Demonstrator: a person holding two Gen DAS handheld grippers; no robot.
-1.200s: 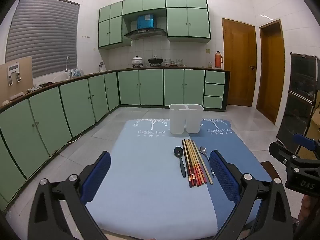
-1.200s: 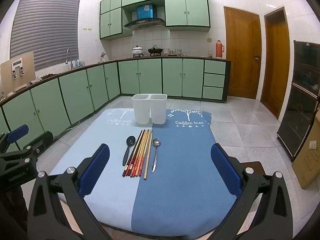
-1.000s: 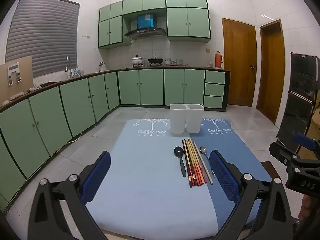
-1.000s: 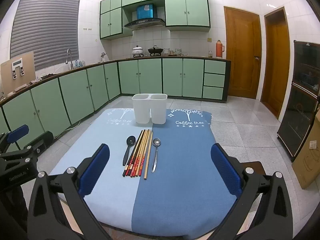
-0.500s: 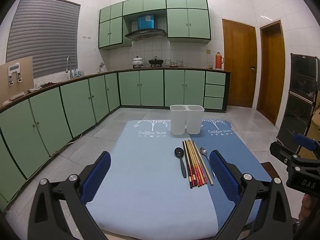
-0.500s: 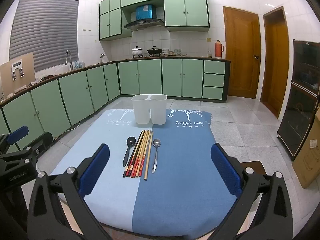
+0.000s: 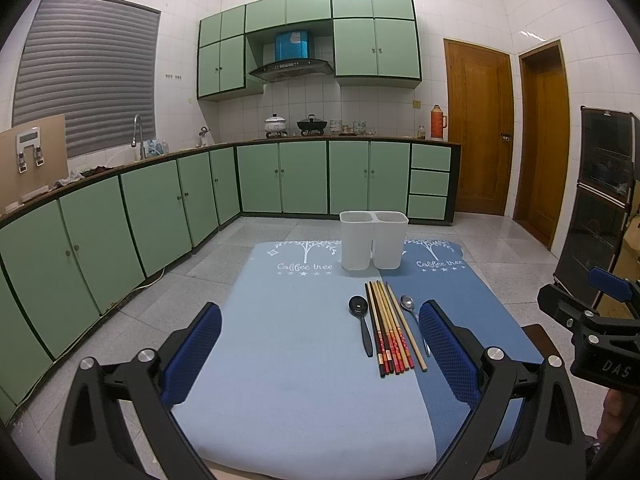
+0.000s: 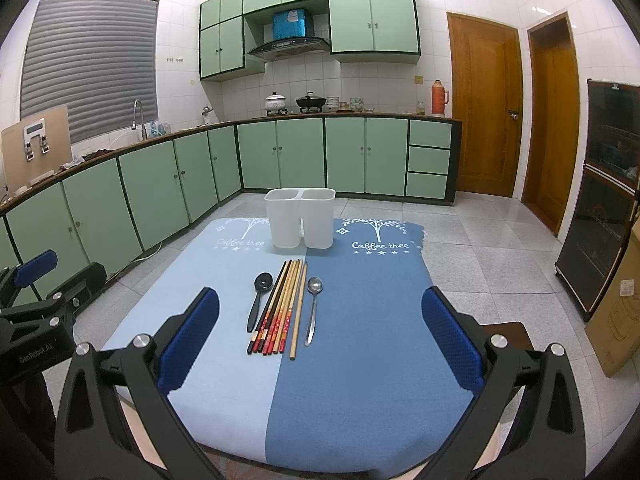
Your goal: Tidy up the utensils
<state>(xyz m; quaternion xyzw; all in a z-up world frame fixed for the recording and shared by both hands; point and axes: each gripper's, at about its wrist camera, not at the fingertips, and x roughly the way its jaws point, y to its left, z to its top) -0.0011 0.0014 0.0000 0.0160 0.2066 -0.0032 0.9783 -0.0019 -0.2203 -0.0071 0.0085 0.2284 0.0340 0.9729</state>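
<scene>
White-tiled kitchen, green cabinets (image 7: 304,178), grey shuttered window (image 7: 86,76), two wooden doors (image 8: 484,110), speckled tile floor (image 8: 480,248).

Right gripper (image 8: 320,332) open – chopsticks (image 8: 278,308), spoons beyond, apparently untouched.

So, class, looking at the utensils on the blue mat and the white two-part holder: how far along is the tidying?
Nothing looks done: the white holder shows no utensils above its rim. Nothing is in hand either; the left gripper and right gripper are both open and hold nothing. Everything is left: the black spoon, the chopsticks and the metal spoon lie side by side on the mat.
</scene>
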